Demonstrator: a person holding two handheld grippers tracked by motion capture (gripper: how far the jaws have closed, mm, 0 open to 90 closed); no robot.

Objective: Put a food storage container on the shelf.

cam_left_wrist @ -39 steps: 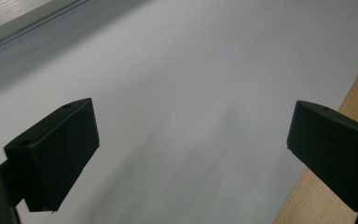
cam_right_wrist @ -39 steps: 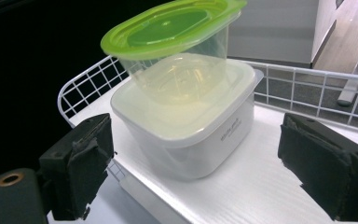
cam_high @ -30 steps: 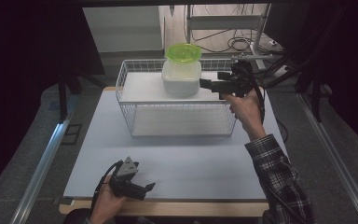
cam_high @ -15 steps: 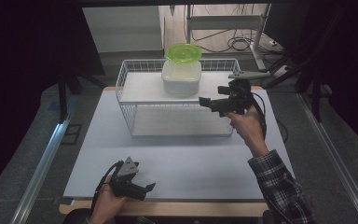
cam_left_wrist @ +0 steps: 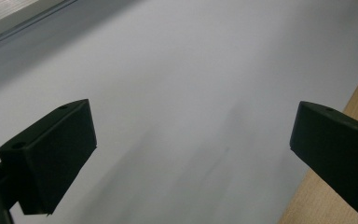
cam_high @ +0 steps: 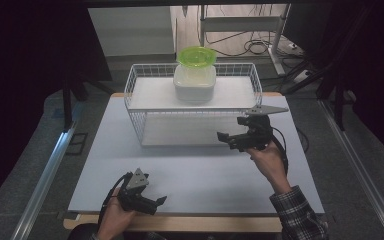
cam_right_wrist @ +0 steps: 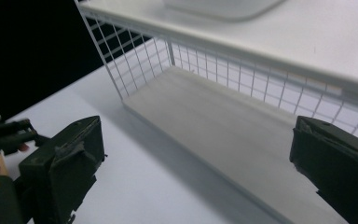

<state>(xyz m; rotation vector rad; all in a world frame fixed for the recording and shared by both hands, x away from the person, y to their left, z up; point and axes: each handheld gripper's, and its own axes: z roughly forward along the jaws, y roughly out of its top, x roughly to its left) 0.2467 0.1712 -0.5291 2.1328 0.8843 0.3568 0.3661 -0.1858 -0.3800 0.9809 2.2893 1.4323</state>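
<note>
Now I hold my right gripper point(cam_high: 230, 139) spread and empty just before the wire rack point(cam_high: 135, 95); the lidded container point(cam_high: 195, 82) sits on top, so I should clear the rim carefully.

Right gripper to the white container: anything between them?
Yes: in the high view, the wire rack's mesh rim separates right gripper from white container.

I work over a lab-style recording bench, not a home: a pale table point(cam_high: 195, 175) on a wooden edge stands among dark curtains point(cam_high: 30, 75), aluminium rails point(cam_high: 45, 175) on a grey carpeted floor, loose cables point(cam_high: 252, 45) and a metal stand point(cam_high: 240, 22) behind the wire rack point(cam_high: 195, 120).
</note>
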